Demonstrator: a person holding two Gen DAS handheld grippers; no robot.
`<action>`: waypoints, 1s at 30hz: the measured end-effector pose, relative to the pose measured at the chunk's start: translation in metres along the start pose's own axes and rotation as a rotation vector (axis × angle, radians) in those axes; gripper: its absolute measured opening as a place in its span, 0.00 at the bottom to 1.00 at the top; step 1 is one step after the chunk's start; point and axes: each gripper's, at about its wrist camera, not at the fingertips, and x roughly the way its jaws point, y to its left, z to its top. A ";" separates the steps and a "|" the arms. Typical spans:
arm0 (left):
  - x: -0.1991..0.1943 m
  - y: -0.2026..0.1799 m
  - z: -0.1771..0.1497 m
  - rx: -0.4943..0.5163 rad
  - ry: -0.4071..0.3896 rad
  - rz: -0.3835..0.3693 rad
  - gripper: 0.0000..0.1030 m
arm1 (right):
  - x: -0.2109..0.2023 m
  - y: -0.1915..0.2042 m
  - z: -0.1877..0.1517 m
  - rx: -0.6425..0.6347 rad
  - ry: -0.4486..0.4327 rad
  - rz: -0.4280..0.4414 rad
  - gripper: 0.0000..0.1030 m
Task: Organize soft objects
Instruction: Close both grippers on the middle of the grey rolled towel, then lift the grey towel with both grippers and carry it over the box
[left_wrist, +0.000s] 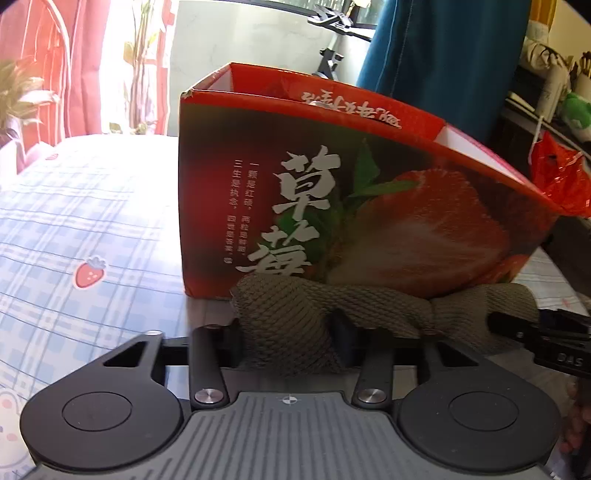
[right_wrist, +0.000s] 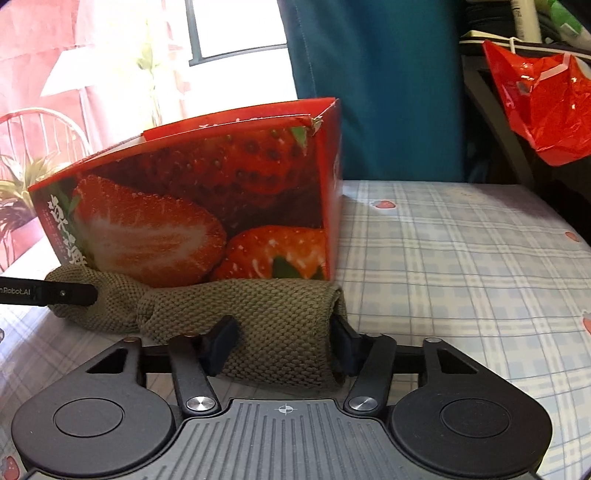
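against the front foot of the open red strawberry-printed cardboard box (left_wrist: 332, 192) lies a rolled olive-green knitted cloth (right_wrist: 258, 317); the left hand-held gripper (left_wrist: 290, 341) and right hand-held gripper (right_wrist: 284, 345) each pinch one end, on the blue checked bed sheet (right_wrist: 461, 258).

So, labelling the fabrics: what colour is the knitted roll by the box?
Olive green, a plain knit; the roll shows best in the right wrist view.

- Strong daylight comes from the window (right_wrist: 236, 26) at upper left, overexposed.
- The box (left_wrist: 332, 206) front is in shade.
- Edges bend; both views slightly soft.
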 end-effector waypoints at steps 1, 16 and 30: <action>-0.001 -0.002 0.000 0.013 0.001 0.008 0.40 | 0.000 0.000 0.000 -0.002 -0.002 0.005 0.39; -0.040 -0.015 -0.003 0.088 -0.072 0.042 0.29 | -0.028 0.005 -0.002 0.029 -0.020 0.074 0.15; -0.089 -0.021 -0.037 0.064 -0.135 0.033 0.29 | -0.074 0.017 -0.016 0.020 -0.045 0.106 0.15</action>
